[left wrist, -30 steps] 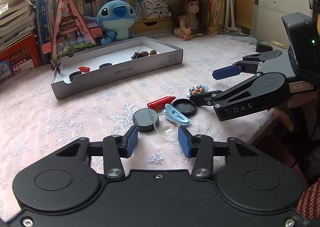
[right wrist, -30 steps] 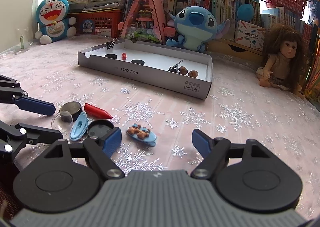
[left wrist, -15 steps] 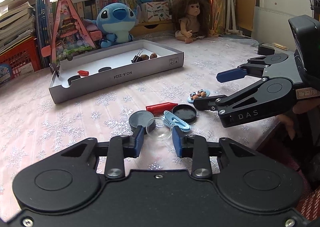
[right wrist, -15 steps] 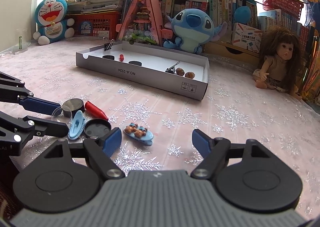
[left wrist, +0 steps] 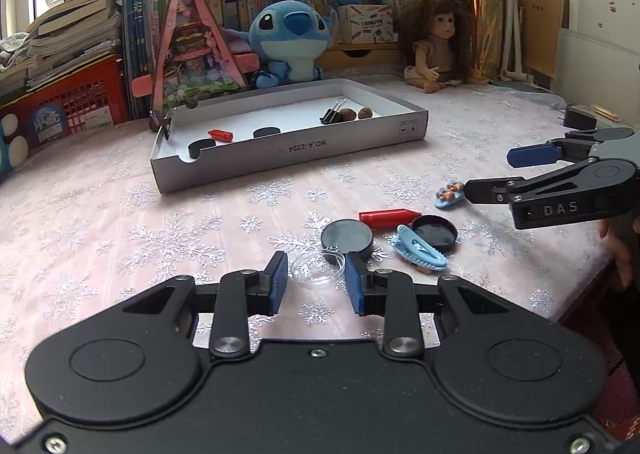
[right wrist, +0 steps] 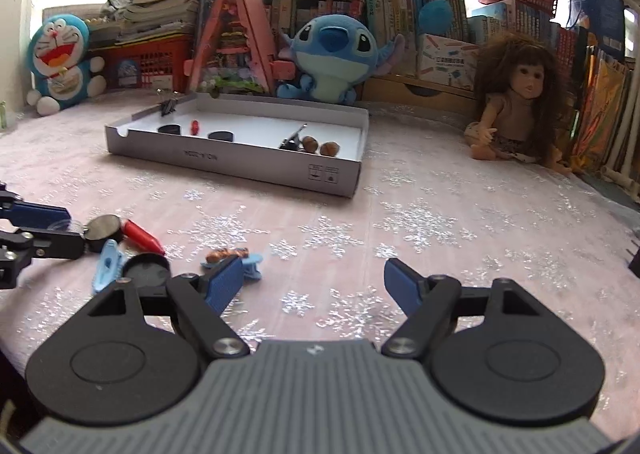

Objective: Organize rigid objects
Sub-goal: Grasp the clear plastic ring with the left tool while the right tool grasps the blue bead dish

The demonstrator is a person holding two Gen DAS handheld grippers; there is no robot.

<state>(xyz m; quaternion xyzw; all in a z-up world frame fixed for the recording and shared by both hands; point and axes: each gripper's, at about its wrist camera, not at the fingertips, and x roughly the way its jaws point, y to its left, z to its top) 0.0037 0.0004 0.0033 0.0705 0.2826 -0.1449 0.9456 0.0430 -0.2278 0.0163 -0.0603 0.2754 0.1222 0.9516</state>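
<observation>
My left gripper (left wrist: 316, 278) is open, its pads on either side of a clear round lid (left wrist: 318, 266) on the tablecloth, not visibly pressing it. Just beyond lie a black disc (left wrist: 347, 235), a red crayon-shaped piece (left wrist: 390, 216), a black cap (left wrist: 435, 232) and a light blue clip (left wrist: 418, 252). My right gripper (right wrist: 316, 278) is open and empty, its left finger beside a small blue bear clip (right wrist: 236, 256). The white tray (left wrist: 288, 152) farther back holds black discs, a red piece, a binder clip and nuts.
Behind the tray stand a Stitch plush (left wrist: 290, 44), a pink triangular toy house (left wrist: 196, 50), a doll (left wrist: 434, 42) and shelves of books. A Doraemon plush (right wrist: 60, 58) sits far left. The table's edge runs close on the right in the left wrist view.
My left gripper has moved forward and narrowed, so the clear lid now sits between its pads. My right gripper has swung slightly right, staying open.
</observation>
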